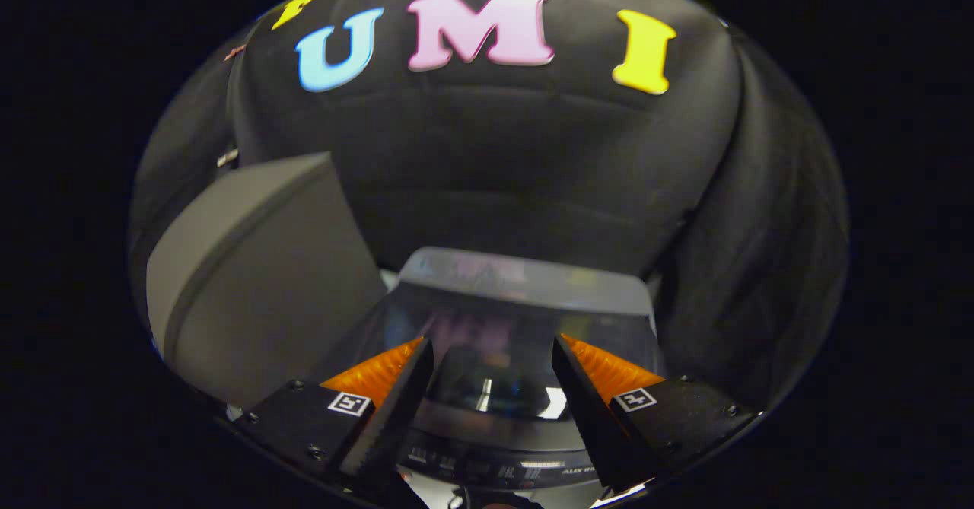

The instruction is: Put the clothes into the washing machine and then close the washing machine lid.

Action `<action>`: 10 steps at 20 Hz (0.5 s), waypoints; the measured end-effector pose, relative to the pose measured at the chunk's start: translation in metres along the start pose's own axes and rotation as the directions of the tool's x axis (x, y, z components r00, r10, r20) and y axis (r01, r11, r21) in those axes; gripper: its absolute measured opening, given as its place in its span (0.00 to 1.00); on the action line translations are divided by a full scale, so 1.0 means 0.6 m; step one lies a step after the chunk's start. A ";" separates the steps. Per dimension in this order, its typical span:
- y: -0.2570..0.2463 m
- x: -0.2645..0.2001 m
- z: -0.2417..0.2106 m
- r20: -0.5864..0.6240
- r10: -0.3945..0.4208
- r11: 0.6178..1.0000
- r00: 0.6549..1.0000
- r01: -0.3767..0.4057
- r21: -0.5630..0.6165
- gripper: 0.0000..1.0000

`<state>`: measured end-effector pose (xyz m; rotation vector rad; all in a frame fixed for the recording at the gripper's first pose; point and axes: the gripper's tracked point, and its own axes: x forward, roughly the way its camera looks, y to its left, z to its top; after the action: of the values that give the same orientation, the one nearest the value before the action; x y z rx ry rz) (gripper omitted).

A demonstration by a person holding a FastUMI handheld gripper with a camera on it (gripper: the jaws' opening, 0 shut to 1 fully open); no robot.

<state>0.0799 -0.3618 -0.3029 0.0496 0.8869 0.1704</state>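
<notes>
Your gripper point(493, 357) is the closest thing, and its two fingers stand wide apart with nothing held between them, so the claw is let go. Right under the fingers and just ahead of them sits the washing machine point(525, 281). You look down on its top. Its lid point(498, 376) is dark, shiny glass, and it looks like it lies flat and shut, with small bright spots of light on it between the fingers. Close to you, below the fingertips, runs the control strip point(494, 467) with tiny white marks that are too small to make out. At the far side of the lid, the back part of the machine top is a pale, smooth band. Beside the machine, on the left finger's side and touching or very near it, stands a big gray box shape point(259, 273) with a slanted top. You cannot tell what it is. Behind both of them hangs the black cloth wall point(533, 159) of the booth, with soft folds in it.
</notes>
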 end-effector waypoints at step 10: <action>0.030 0.036 -0.013 -0.030 0.000 0.999 1.000 0.001 0.050 0.99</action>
<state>0.0853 -0.3407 -0.3224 0.0940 0.9211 0.1488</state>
